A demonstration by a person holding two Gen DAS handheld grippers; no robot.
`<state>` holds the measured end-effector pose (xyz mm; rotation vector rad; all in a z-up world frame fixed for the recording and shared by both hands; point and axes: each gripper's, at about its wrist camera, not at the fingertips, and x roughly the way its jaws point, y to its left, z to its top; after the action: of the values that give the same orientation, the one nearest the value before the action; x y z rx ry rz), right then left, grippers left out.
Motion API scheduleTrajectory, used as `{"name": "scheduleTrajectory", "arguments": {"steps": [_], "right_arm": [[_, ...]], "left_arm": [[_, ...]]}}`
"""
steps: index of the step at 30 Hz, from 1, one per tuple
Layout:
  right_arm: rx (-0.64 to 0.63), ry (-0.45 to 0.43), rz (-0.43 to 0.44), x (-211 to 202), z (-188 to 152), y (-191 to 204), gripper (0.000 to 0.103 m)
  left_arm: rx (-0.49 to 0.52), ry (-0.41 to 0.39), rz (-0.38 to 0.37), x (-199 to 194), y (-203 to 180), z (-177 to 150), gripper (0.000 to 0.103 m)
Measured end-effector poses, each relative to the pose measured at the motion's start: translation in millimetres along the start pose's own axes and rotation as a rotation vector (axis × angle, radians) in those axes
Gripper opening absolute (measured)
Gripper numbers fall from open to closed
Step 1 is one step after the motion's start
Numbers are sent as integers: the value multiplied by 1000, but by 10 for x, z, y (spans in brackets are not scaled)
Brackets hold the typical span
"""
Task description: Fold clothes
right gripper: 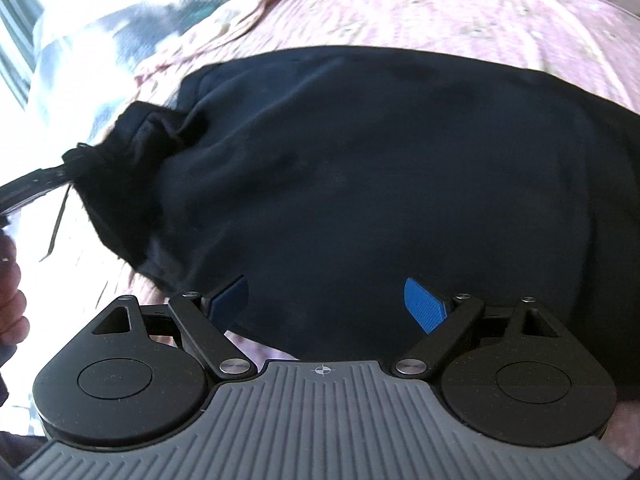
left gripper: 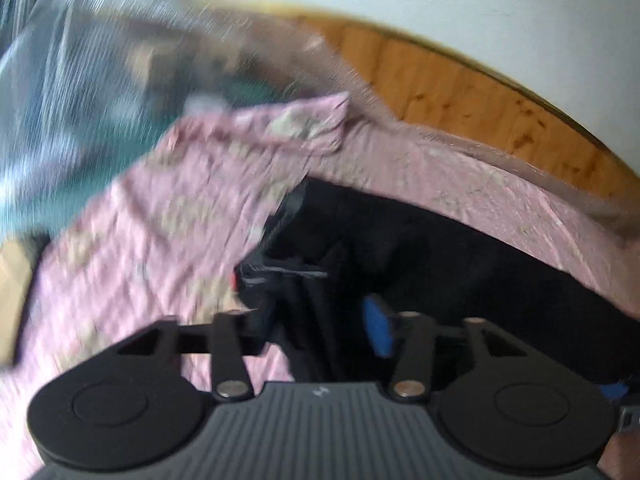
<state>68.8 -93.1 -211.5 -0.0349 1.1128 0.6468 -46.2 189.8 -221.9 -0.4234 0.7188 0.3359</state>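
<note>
A black garment [right gripper: 360,168] lies spread on a pink patterned bedsheet [right gripper: 460,12]. My right gripper [right gripper: 326,304] is open just above its near edge, blue pads [right gripper: 426,306] wide apart, nothing between them. At the left of the right wrist view, the garment's bunched corner [right gripper: 120,152] is lifted and pulled toward a dark gripper part at the frame edge. In the blurred left wrist view, the black garment [left gripper: 460,264] fills the centre; my left gripper [left gripper: 316,320] has one blue pad [left gripper: 378,330] showing and black cloth between the fingers.
A wooden bed frame [left gripper: 460,92] runs behind the sheet under a white wall [left gripper: 480,4]. A blurred blue-white striped cloth [left gripper: 60,80] lies at the left. A hand [right gripper: 12,300] shows at the left edge of the right wrist view.
</note>
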Motion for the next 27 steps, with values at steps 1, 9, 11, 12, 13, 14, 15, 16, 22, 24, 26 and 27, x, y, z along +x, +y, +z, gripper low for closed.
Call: {"name": "scheduleTrajectory", "arguments": {"steps": [1,9,11,12,13,14,15,16,22,24,26,27], "right_arm": [[-10,6,4,22,22,34,88],[405,-110,106,-222,-369,-694,88],[610,-209,116,-437,-673,-1103,88],[712,-266,109,-564,-867,-1314,88],[800,-321,87,-695,-1066,-1514,89],[878,-375,54,-828,-1270,-1705,89],[956,-429,21,-961,-1473,-1897,89],[1025,-482,-12,-1086,-1666,-2079,89],[1241,-726,-73,-1431,-2232,-2991,89],[1284,-793,-70,-1484,-2315,-3257,90],[1325,-861,-68,-1536,-2398,-3523,90],[1331,-876,-66,-1559,-2395,-3634,91]], "left_arm": [[-48,11,-15,46,90,-22,56],[-430,110,-115,256,858,-249,38],[-470,132,-133,241,939,-304,43],[-487,142,-141,232,974,-332,45],[-487,149,-144,218,969,-354,45],[-482,155,-146,203,953,-374,48],[-475,161,-148,198,920,-374,55],[-472,166,-149,201,876,-365,58],[-458,157,-115,311,600,-298,75],[-482,145,-104,338,567,-296,75],[-508,139,-105,351,546,-288,75],[-523,137,-105,359,539,-284,75]]}}
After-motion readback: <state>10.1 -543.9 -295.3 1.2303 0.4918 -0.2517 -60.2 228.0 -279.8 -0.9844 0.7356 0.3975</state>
